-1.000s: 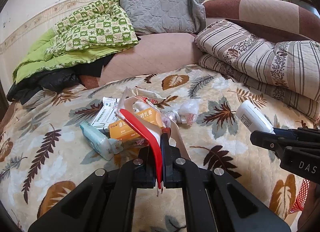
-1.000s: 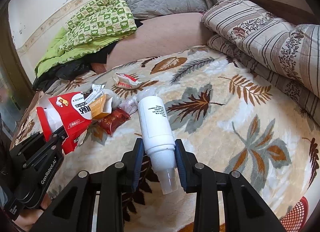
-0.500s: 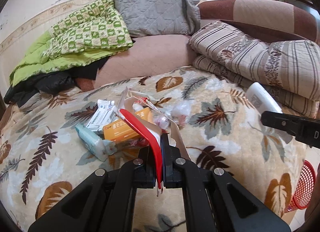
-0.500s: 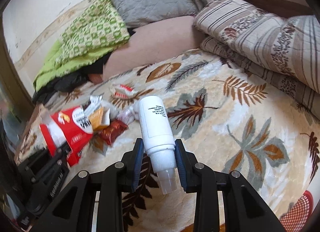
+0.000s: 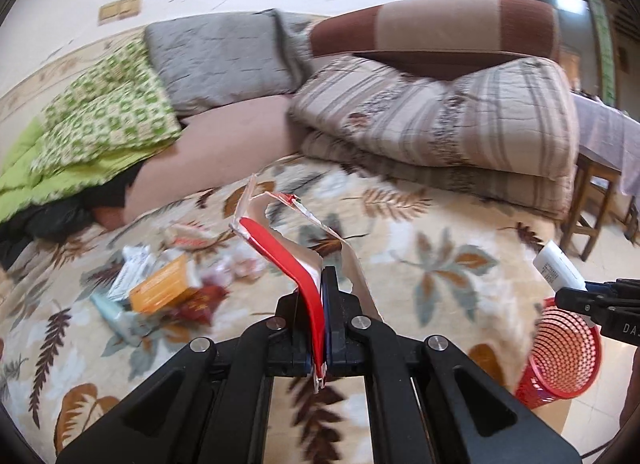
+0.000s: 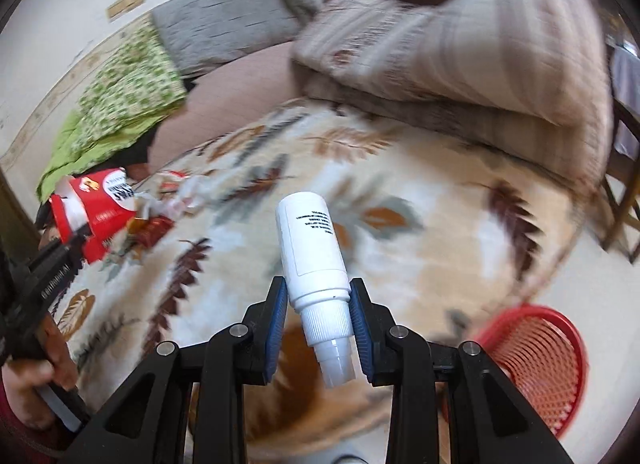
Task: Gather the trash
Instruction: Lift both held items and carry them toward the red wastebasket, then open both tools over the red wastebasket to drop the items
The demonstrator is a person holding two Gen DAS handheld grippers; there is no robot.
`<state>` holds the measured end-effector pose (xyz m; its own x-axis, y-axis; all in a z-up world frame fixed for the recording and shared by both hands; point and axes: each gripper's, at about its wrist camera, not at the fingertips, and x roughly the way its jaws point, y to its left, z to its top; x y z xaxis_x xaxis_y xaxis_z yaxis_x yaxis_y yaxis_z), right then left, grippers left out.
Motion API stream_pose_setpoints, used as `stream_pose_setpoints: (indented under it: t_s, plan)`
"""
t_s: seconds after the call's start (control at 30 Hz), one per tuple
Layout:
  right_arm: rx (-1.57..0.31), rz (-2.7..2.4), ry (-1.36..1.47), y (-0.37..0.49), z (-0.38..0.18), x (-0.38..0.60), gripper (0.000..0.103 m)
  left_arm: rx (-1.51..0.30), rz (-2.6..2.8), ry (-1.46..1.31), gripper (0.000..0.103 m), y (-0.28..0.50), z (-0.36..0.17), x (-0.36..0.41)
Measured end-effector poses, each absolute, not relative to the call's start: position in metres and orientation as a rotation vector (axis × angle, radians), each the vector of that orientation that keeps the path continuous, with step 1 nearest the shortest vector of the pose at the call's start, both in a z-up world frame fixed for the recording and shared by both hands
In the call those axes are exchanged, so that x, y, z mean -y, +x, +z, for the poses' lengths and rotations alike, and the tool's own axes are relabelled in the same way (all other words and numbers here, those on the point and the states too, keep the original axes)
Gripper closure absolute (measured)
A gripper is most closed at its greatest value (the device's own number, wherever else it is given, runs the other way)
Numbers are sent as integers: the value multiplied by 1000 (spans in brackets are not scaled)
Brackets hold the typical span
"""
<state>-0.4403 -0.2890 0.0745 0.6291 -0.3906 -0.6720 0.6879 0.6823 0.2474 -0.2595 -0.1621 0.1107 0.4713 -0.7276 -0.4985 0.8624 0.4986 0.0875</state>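
Observation:
My left gripper (image 5: 320,292) is shut on a torn red and silver snack bag (image 5: 280,252) and holds it above the bed. The bag also shows at the left of the right wrist view (image 6: 96,204). My right gripper (image 6: 318,300) is shut on a white plastic bottle (image 6: 312,244), cap end toward the camera; the bottle shows at the right edge of the left wrist view (image 5: 558,270). A red mesh trash basket (image 5: 560,352) stands on the floor at the bed's right edge, below and right of the right gripper (image 6: 536,360).
More trash lies on the leaf-patterned bedspread (image 5: 440,264) at the left: an orange box (image 5: 164,284), a red wrapper (image 5: 200,304), a pale blue packet (image 5: 112,312), white papers (image 5: 132,268). Folded quilts (image 5: 440,124) and pillows line the back. A wooden stool (image 5: 596,200) stands at the right.
Both grippers have swung to the right with their loads. The red basket has come into fuller view in both views. The trash pile has shifted left in view.

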Motion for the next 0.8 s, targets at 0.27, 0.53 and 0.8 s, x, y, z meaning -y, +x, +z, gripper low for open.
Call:
stream_pose_setpoints:
  t_s: [0.27,0.53,0.8]
  plan:
    - [-640,-763,558,-513,71,302,69,-387,-1136,412,99,-326,120,199]
    - [-632,-854,608,-576,63,315,69,-386,-1291,492,99,-399,117,234]
    - [-601,-932,711,-633,45,334,69,-522,-1455,522,99,-448,102,269]
